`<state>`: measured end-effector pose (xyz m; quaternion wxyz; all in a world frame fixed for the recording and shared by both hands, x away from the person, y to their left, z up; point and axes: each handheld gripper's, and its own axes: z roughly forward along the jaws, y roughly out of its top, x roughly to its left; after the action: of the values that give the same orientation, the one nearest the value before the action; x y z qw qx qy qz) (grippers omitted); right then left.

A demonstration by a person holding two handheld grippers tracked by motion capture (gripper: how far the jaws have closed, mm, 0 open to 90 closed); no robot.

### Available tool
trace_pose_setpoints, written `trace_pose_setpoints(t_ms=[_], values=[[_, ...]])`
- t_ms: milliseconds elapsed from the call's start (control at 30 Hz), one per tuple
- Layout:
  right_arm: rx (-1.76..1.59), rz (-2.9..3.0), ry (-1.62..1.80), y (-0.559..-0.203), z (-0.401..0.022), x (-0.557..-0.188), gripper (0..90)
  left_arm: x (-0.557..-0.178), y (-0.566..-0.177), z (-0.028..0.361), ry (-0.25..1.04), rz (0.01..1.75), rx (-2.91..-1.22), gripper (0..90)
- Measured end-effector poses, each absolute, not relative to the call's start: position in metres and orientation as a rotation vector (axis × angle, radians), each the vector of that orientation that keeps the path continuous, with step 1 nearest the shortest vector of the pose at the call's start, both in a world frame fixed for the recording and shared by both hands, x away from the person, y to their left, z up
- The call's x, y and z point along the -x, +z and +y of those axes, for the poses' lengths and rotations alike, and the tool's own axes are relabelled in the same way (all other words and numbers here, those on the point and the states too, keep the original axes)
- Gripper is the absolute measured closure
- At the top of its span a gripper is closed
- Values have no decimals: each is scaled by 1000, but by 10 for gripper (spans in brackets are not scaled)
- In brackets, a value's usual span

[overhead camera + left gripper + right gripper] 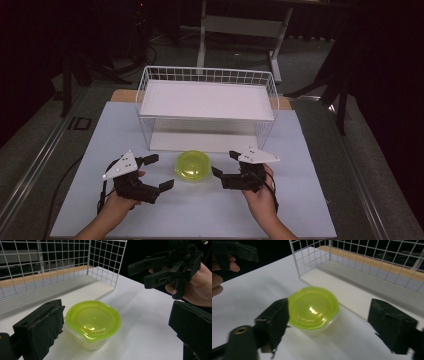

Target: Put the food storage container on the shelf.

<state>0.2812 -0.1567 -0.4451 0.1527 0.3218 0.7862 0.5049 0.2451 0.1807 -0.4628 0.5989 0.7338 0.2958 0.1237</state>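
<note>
White tabletop is carrying the tub (pixel 192 166) at lower centre of the frame, before the rack (pixel 207 107), sitting between the left gripper (pixel 159 173) and right gripper (pixel 224 163), both gaping, gripping nothing, about equally near.

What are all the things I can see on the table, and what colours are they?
container: one, clear tub with a yellow-green lid on, on the table between the two hand-held grippers, just in front of the rack.
wire rack: one, white, two-level with a flat shelf on top, at the back of the table.
table: one, white top, with a wood-coloured edge showing behind the rack.
left hand-held gripper: one, black with a pale three-cornered plate, left of the container, jaws wide apart, holding nothing.
right hand-held gripper: one, black with a pale plate, right of the container, jaws apart, holding nothing.
hands: two, one gripping each gripper, coming in from the near edge.
</note>
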Motion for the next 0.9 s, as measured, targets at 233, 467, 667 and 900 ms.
trace_pose_setpoints(t_ms=[233, 467, 667, 900], values=[[-868, 2182, 1447, -441, -160, -286, 219, -263, -459, 171, 303, 735, -1727, 6], [-914, 2216, 1453, -444, -158, -300, 191, -281, -460, 162, 283, 777, -1753, 6], [-997, 2236, 1425, -450, -154, -312, 172, -293, -464, 156, 284, 827, -1791, 6], [-1063, 2316, 1471, -466, -144, -322, 142, -304, -477, 151, 245, 914, -1813, 7]])
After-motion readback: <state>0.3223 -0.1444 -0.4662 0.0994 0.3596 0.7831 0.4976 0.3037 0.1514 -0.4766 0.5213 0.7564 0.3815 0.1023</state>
